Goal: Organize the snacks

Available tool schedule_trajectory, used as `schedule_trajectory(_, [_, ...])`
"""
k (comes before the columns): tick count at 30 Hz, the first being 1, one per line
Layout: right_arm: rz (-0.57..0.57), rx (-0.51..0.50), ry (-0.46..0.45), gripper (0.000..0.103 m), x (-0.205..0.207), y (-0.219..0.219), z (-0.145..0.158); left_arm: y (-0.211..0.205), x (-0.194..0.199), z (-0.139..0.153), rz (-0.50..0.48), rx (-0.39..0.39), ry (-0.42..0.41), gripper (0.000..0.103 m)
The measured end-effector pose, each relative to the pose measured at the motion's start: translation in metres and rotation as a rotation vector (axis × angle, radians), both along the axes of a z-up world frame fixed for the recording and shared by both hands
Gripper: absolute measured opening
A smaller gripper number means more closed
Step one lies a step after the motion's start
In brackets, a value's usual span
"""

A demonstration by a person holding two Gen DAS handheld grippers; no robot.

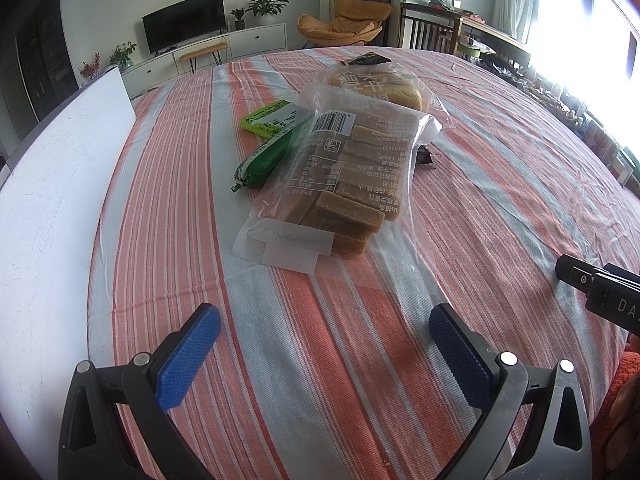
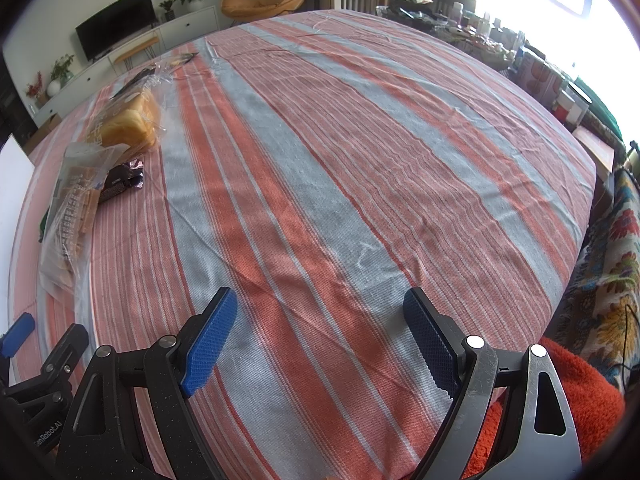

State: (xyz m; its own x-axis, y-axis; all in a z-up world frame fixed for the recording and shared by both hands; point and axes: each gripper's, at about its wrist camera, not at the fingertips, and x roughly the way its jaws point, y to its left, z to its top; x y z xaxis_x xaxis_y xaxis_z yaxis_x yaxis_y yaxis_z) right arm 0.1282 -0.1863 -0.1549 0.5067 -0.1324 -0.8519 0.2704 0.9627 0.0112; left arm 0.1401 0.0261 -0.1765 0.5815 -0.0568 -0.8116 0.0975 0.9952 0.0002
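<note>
Snacks lie in a loose heap on the left part of the striped tablecloth [image 1: 500, 208], none of them sorted yet as far as I can judge: nothing is lined up, stacked or set apart, so the whole job looks still ahead. Nearest in the pile is a clear crinkly bag of brown bars [image 1: 340, 184], the bars rectangular and grainy, with a barcode and printed text showing through the plastic. Just to its left, partly tucked under it, rests a green sausage-shaped tube [image 1: 264, 158], smooth and glossy, and beyond that a flat bright green packet [image 1: 269, 119]. Behind the bag sits a soft, rounded bread loaf in its wrapper [image 2: 126, 122], golden and spongy. A small dark foil-wrapped piece [image 2: 122, 182] lies on the right side of the heap, touching the bag, and another dark packet [image 1: 368, 59] sits at the far end.

Both tools hover over bare cloth, well short of the heap. The left gripper [image 1: 324, 354] has its blue ribbed pads spread wide with nothing between them; the right gripper [image 2: 320, 344] is likewise spread and empty, off to the right of the snacks. The cloth is woven, coral and grey, faintly wrinkled. A white board [image 1: 52, 200] stands along the table's left edge.
</note>
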Motion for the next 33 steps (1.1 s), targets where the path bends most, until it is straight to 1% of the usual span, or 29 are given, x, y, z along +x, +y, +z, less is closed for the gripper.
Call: schedule_trajectory(33, [0.0,0.0,0.0,0.088,0.0004,-0.0015,-0.0001,-0.0001,0.0002,0.0001,0.0,0.0,0.0,0.103])
